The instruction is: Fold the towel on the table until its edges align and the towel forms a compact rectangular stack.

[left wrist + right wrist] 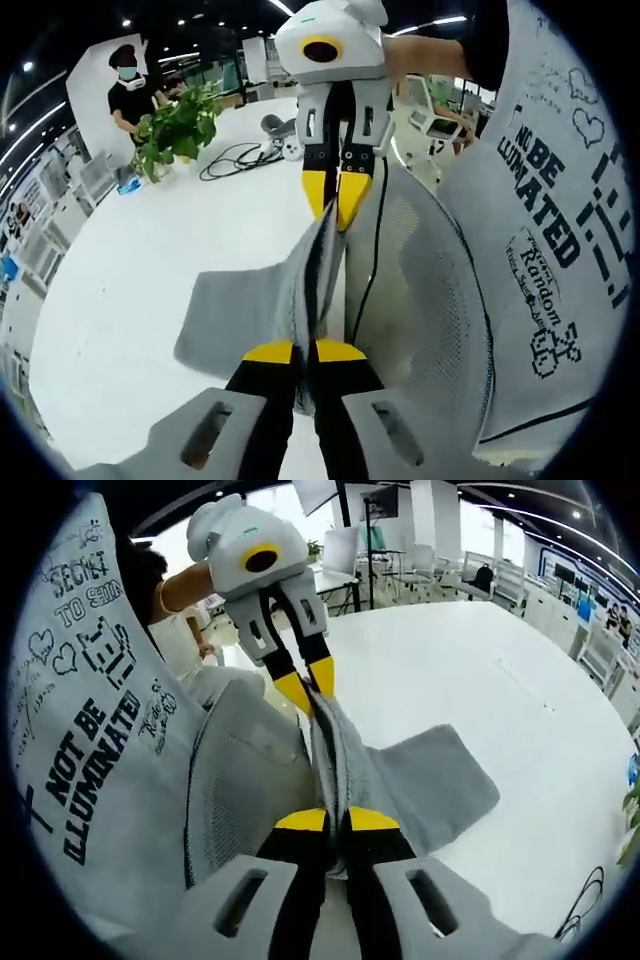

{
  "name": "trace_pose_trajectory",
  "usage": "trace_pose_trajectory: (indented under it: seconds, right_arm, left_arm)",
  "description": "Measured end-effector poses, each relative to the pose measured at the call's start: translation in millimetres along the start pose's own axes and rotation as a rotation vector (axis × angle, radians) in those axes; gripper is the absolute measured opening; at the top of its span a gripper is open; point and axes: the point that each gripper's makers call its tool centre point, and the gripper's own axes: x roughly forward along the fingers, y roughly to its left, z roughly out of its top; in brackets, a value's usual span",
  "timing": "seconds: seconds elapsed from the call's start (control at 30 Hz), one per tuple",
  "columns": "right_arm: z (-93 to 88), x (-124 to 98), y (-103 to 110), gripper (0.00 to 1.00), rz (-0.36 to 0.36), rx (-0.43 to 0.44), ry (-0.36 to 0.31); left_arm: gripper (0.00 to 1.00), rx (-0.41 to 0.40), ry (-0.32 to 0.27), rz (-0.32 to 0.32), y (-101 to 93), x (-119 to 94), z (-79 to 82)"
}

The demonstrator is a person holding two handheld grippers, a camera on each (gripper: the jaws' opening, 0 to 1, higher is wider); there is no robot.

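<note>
The grey towel is held up in the air, pulled taut between both grippers, and its lower part drapes onto the white table. In the left gripper view my left gripper is shut on the towel's near edge. The right gripper faces it from above, shut on the far edge. In the right gripper view my right gripper is shut on the towel, and the left gripper pinches the opposite end. The fabric bunches into a narrow ridge between the jaws.
The person's printed grey shirt and a grey mesh chair back stand close beside the towel. A potted plant, black cables and a second person are at the table's far side. Bare tabletop spreads around the towel.
</note>
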Motion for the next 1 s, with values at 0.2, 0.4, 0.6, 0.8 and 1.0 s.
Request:
trace_pose_trajectory:
  seconds: [0.2,0.4,0.6,0.8,1.0]
  right_arm:
    - [9.2,-1,-20,0.03,-0.043,0.012,-0.043]
    - [13.7,1,-41,0.03,-0.076,0.052,-0.076]
    - [18.5,4,-61,0.03,-0.097,0.065,-0.101]
    - [21.0,9,-85,0.03,-0.107,0.108,-0.131]
    - [21.8,16,-105,0.03,-0.103,0.135,-0.139]
  left_arm:
    - [0.05,0.003,0.001,0.013,18.0,3,-0.7]
    - [0.05,-0.006,-0.005,0.029,39.5,7,1.7]
    - [0.05,-0.001,-0.011,0.039,60.4,10,2.5]
    - [0.05,0.002,-0.007,0.041,79.9,19,-1.0]
    - [0.05,-0.011,-0.013,0.038,99.5,27,-3.9]
